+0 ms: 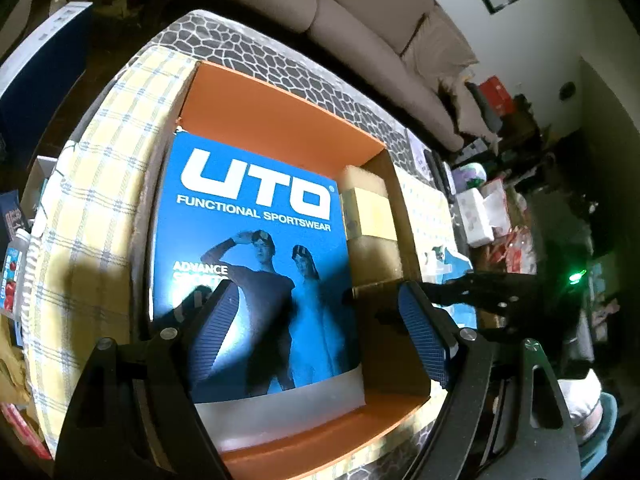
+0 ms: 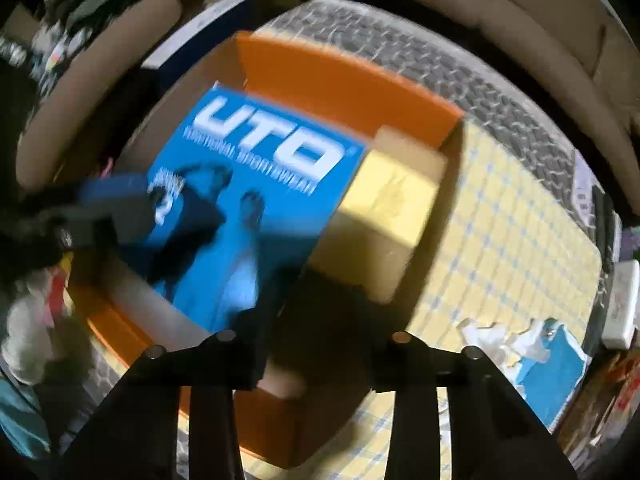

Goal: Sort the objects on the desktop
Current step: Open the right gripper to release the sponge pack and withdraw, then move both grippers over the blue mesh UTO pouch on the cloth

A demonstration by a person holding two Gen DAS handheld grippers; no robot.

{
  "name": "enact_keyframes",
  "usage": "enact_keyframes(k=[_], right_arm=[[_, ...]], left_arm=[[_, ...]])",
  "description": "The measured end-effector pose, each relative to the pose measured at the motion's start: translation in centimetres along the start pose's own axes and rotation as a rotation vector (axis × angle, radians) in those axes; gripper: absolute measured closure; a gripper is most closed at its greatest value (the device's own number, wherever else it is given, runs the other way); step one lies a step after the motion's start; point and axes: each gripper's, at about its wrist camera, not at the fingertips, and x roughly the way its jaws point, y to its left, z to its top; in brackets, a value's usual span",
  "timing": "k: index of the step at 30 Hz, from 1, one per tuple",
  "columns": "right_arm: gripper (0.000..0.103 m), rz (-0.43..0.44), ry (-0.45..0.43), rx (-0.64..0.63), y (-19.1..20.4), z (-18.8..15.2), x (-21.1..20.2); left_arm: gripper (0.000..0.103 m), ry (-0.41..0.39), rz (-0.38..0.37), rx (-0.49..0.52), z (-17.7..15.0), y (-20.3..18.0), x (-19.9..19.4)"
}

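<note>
An open orange box (image 1: 280, 116) lies on the yellow checked cloth. Flat inside it is a blue UTO sportswear package (image 1: 256, 216), with a small yellow carton (image 1: 370, 208) beside it at the box's right wall. My left gripper (image 1: 318, 300) hovers over the package's lower half, its blue pads (image 1: 218, 324) wide apart with nothing between them. The right wrist view is blurred. In it the orange box (image 2: 344, 76), the package (image 2: 256, 168) and the carton (image 2: 394, 196) show. My right gripper (image 2: 316, 320) is a dark mass over the box's near right corner, its fingertips not distinguishable.
A blue and white packet (image 2: 554, 364) lies on the cloth (image 2: 500, 240) to the right of the box, and a white box (image 2: 620, 308) sits at the table's right edge. A beige sofa (image 1: 360, 20) stands behind the table. Clutter fills the floor on both sides.
</note>
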Motion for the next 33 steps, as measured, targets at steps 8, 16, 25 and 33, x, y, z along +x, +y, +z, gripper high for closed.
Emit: enact_keyframes(k=[8, 16, 25, 33], right_arm=[[0.069, -0.034, 0.023, 0.003, -0.5, 0.7, 2.7], [0.069, -0.041, -0.019, 0.061, -2.7, 1.4, 2.9], [0.063, -0.020, -0.078, 0.073, -2.6, 0.6, 2.1], [0.028, -0.004, -0.306, 0.158, -3.9, -1.6, -4.4]], left_arm=[[0.022, 0.029, 0.018, 0.017, -0.3, -0.3, 1.1], [0.022, 0.033, 0.031, 0.023, -0.5, -0.3, 1.1], [0.022, 0.035, 0.061, 0.041, -0.6, -0.8, 1.4], [0.007, 0.001, 0.060, 0.016, -0.5, -0.8, 0.9]])
